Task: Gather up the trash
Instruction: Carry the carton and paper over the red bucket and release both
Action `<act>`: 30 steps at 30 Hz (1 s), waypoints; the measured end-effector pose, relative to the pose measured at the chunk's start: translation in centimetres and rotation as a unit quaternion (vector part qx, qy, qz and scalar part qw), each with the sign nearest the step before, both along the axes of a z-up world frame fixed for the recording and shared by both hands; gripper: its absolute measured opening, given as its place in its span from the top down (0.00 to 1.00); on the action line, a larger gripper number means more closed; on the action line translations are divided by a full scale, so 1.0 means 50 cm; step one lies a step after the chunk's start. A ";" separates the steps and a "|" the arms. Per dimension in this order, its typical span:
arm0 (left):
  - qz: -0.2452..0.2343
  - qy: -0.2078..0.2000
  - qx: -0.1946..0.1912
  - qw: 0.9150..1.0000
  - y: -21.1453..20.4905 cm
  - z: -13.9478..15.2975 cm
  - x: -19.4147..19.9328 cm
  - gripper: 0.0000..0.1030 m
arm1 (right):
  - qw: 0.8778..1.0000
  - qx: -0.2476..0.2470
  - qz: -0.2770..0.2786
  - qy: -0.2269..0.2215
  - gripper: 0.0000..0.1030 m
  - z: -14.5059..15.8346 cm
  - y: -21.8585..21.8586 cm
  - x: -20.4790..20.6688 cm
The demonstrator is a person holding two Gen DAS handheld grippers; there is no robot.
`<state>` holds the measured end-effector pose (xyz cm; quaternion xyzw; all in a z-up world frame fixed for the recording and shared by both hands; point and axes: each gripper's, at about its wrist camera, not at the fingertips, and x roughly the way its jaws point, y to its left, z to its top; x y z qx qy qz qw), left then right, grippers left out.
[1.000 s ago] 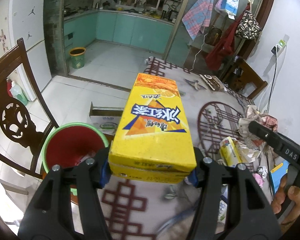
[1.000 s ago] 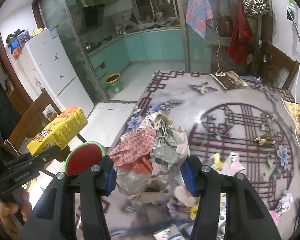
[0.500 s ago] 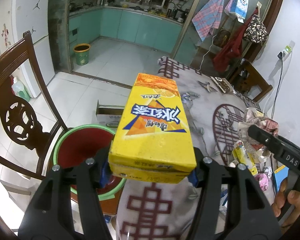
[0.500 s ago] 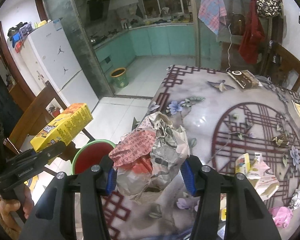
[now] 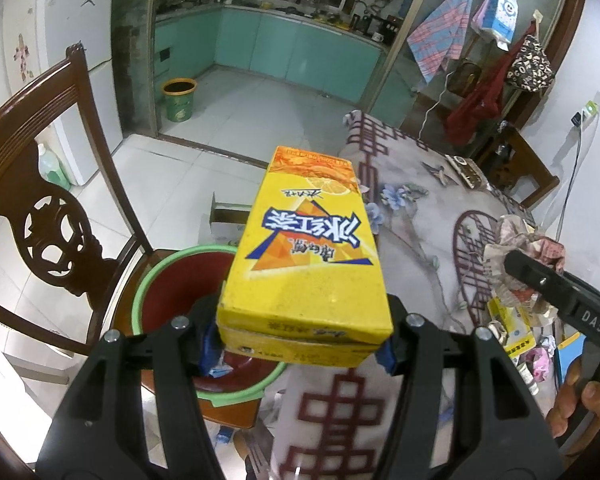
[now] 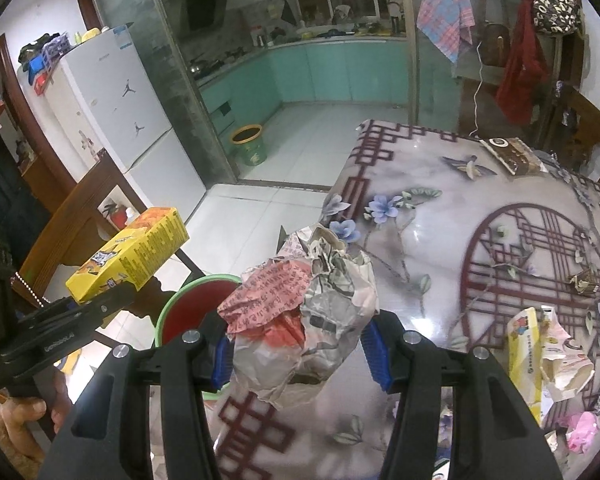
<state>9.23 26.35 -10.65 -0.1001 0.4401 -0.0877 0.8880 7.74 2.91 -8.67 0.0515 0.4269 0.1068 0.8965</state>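
My left gripper [image 5: 300, 340] is shut on a yellow drink carton [image 5: 308, 256] and holds it in the air at the table's left edge, partly over a red bin with a green rim [image 5: 172, 280] that stands on a chair seat. My right gripper [image 6: 300, 354] is shut on a crumpled paper wad [image 6: 304, 312], red and grey, above the table edge. The bin [image 6: 188, 304] lies just left of and below the wad. The carton [image 6: 132, 256] and left gripper also show at the left of the right wrist view. The right gripper's arm [image 5: 560, 296] shows in the left wrist view.
A wooden chair [image 5: 40, 184] stands left of the bin. More trash [image 6: 548, 352] lies on the patterned table [image 6: 440, 240] at the right: a yellow packet, torn wrappers, a pink scrap. A cardboard box [image 5: 228, 220] sits on the floor. A small yellow-rimmed bin [image 5: 179, 98] stands by the kitchen door.
Both grippers have moved left with their loads, from over the table toward its edge. The red bin now lies closer beneath the carton and beside the paper wad.
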 end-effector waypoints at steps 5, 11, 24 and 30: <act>0.005 0.007 0.002 1.000 0.028 -0.012 0.008 0.45 | 1.000 0.001 0.011 0.009 0.50 -0.012 0.037 0.016; 0.015 0.019 0.006 1.000 0.062 -0.030 0.017 0.45 | 0.999 0.007 0.032 0.023 0.50 -0.030 0.086 0.034; 0.033 0.074 0.022 0.996 0.131 -0.119 0.049 0.45 | 0.991 0.010 0.104 0.083 0.50 -0.139 0.232 0.088; 0.039 0.089 0.026 0.995 0.155 -0.147 0.064 0.45 | 0.986 0.002 0.132 0.105 0.50 -0.174 0.276 0.109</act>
